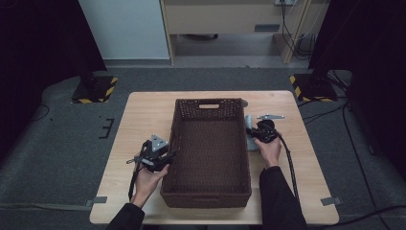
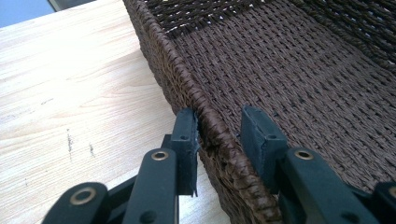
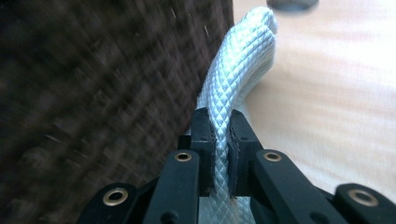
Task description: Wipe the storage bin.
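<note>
right gripper (image 3: 219, 135) pinches pale cloth (image 3: 243, 70) beside wicker basket (image 1: 210, 143).

Both sleeves (image 1: 280, 199) are dark, basically black, long enough to reach the wrists. The left gripper (image 2: 218, 135) is all black: chunky jaws with flat rubbery pads, brass-ringed rivet holes along the linkage arms. It's got a grey three-cornered plate (image 1: 157, 142) on top, at roughly 12 o'clock from the hand. The right gripper (image 3: 220, 140) is the same build, with a thick black cable (image 1: 289, 163) trailing off toward 5 o'clock.
</note>
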Demonstrator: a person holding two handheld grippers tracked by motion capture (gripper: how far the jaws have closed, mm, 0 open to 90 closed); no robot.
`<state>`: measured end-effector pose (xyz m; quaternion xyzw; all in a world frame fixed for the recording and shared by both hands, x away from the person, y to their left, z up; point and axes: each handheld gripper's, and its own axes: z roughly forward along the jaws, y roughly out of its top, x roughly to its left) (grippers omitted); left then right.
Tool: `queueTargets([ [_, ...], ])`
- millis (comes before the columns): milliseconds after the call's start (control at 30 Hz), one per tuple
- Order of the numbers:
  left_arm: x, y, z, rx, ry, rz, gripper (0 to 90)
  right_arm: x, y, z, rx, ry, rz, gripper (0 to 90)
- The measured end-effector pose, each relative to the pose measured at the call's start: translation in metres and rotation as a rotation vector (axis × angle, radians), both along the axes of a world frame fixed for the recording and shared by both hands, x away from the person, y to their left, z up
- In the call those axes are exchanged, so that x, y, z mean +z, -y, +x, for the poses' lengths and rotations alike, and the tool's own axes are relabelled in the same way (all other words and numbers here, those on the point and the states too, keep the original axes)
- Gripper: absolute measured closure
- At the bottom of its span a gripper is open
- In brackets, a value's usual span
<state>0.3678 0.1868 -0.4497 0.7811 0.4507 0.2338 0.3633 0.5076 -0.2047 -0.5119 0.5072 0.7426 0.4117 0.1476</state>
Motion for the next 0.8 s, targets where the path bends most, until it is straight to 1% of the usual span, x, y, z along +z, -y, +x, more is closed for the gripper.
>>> queueTargets([
  [33, 0.0, 0.0, 0.0, 0.0, 0.0, 0.0, 66.4, 0.005, 0.001, 0.0, 0.003, 0.02, 0.014, 83.9],
  [67, 0.0, 0.0, 0.0, 0.0, -0.001, -0.001, 66.3, 0.012, 0.002, 0.0, 0.007, 0.051, 0.03, 84.0],
  [100, 0.0, 0.0, 0.0, 0.0, -0.001, 0.0, 66.4, 0.023, 0.003, 0.0, 0.007, 0.092, 0.054, 84.0],
  [167, 0.0, 0.0, 0.0, 0.0, 0.0, 0.0, 66.4, 0.04, 0.003, 0.0, 0.019, 0.142, 0.073, 83.9],
  [200, 0.0, 0.0, 0.0, 0.0, 0.0, 0.0, 66.4, 0.048, 0.002, 0.0, 0.024, 0.167, 0.072, 84.0],
  [267, 0.0, 0.0, 0.0, 0.0, 0.0, 0.0, 66.4, 0.061, 0.001, 0.001, 0.03, 0.203, 0.069, 83.9],
  [333, 0.0, 0.0, 0.0, 0.0, 0.0, -0.001, 66.3, 0.067, 0.0, 0.003, 0.039, 0.209, 0.059, 83.9],
  [400, 0.0, 0.0, 0.0, -0.002, 0.0, -0.001, 66.3, 0.066, -0.001, 0.005, 0.041, 0.197, 0.05, 84.0],
  [433, 0.0, 0.0, 0.0, -0.001, -0.001, -0.002, 66.2, 0.063, -0.002, 0.006, 0.042, 0.178, 0.047, 84.0],
  [533, 0.0, 0.0, 0.0, 0.0, 0.0, -0.001, 66.3, 0.048, -0.006, 0.009, 0.062, 0.11, -0.013, 84.0],
  [567, 0.0, 0.0, 0.0, 0.0, 0.0, -0.001, 66.3, 0.042, -0.007, 0.01, 0.064, 0.094, -0.025, 84.0],
  [600, 0.0, 0.0, 0.0, 0.0, 0.0, -0.002, 66.3, 0.036, -0.007, 0.01, 0.065, 0.085, -0.029, 84.1],
  [633, 0.0, 0.0, 0.0, 0.001, 0.0, -0.001, 66.3, 0.03, -0.006, 0.009, 0.055, 0.069, -0.017, 84.1],
  [700, 0.0, 0.0, 0.0, 0.0, 0.0, -0.003, 66.3, 0.017, -0.005, 0.009, 0.048, 0.022, -0.034, 84.0],
  [733, 0.0, 0.0, 0.0, 0.0, 0.0, -0.003, 66.3, 0.012, -0.005, 0.009, 0.046, 0.018, -0.033, 84.0],
  [767, 0.0, 0.0, 0.0, 0.0, -0.001, -0.004, 66.3, 0.008, -0.004, 0.009, 0.04, 0.005, -0.026, 84.0],
  [800, 0.0, 0.0, 0.0, 0.0, -0.001, -0.004, 66.3, 0.006, -0.004, 0.009, 0.042, -0.007, -0.029, 84.0],
])
